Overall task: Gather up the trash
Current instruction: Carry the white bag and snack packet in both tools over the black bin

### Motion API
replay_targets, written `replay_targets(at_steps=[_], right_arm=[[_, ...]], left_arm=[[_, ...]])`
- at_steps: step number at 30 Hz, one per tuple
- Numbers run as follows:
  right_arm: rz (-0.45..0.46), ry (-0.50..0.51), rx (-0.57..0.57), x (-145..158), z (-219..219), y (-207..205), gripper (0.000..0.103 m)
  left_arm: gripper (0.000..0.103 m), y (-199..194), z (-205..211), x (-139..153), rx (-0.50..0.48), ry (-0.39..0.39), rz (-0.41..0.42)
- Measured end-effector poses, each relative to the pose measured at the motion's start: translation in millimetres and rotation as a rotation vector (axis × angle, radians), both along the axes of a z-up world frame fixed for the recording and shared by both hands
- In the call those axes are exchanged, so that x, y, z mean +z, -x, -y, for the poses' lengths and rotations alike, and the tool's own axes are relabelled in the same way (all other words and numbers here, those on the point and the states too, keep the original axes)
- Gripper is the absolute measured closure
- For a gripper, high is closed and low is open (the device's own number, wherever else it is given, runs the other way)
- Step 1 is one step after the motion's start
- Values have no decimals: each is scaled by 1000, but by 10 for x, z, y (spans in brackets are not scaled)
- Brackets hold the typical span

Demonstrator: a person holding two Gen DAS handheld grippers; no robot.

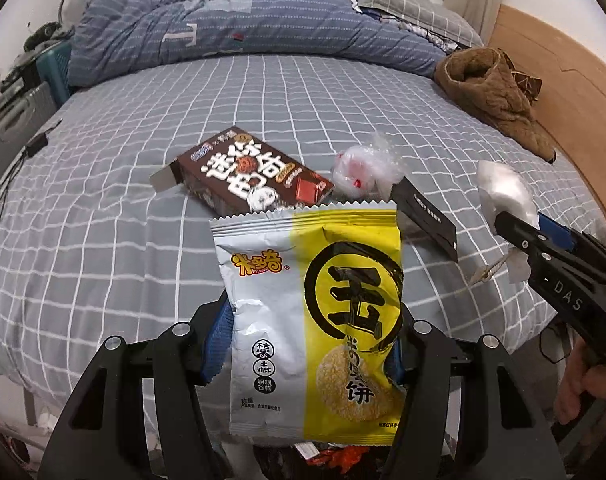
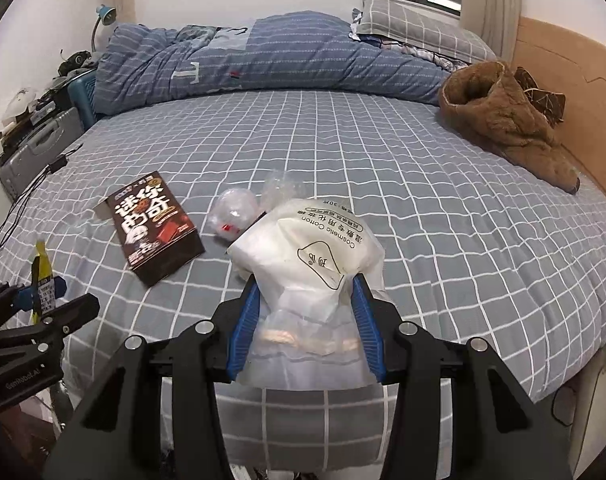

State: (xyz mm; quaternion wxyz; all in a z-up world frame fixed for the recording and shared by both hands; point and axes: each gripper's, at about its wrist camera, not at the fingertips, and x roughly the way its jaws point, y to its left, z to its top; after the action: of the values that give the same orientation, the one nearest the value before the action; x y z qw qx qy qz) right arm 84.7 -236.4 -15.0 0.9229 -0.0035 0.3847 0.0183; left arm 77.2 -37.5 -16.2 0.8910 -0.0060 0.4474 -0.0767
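My left gripper (image 1: 311, 312) is shut on a yellow and white snack bag (image 1: 315, 320), held upright above the bed's near edge. My right gripper (image 2: 306, 284) is shut on a white cosmetic-cotton bag (image 2: 315, 240). In the left wrist view the right gripper (image 1: 519, 224) shows at the right with that white bag (image 1: 503, 192). The left gripper (image 2: 43, 296) and the snack bag's edge (image 2: 42, 268) appear at the far left of the right wrist view. On the checked sheet lie a brown chocolate box (image 1: 251, 176) (image 2: 155, 228), a crumpled clear wrapper (image 1: 363, 168) (image 2: 235, 216) and a flat black card (image 1: 427, 220).
A folded blue quilt (image 2: 263, 60) lies along the bed's far side, with a grey pillow (image 2: 415, 24) behind it. A brown jacket (image 2: 503, 116) rests by the wooden headboard (image 2: 575, 92). A black cable (image 2: 27, 200) trails over the left edge near a grey suitcase (image 2: 39, 148).
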Motion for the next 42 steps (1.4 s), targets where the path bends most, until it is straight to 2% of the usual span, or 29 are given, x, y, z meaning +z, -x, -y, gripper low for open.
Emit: replay_targets(at_steps=[12, 22, 42], right_arm=[[-13, -3, 23, 59, -65, 437, 59], [-11, -8, 18, 115, -14, 775, 59], [-38, 1, 19, 36, 5, 1328, 59]], left_arm=[[44, 434, 78, 90, -2, -36, 0], [44, 708, 89, 59, 6, -26, -23], [45, 1169, 153, 3, 2, -7, -49]])
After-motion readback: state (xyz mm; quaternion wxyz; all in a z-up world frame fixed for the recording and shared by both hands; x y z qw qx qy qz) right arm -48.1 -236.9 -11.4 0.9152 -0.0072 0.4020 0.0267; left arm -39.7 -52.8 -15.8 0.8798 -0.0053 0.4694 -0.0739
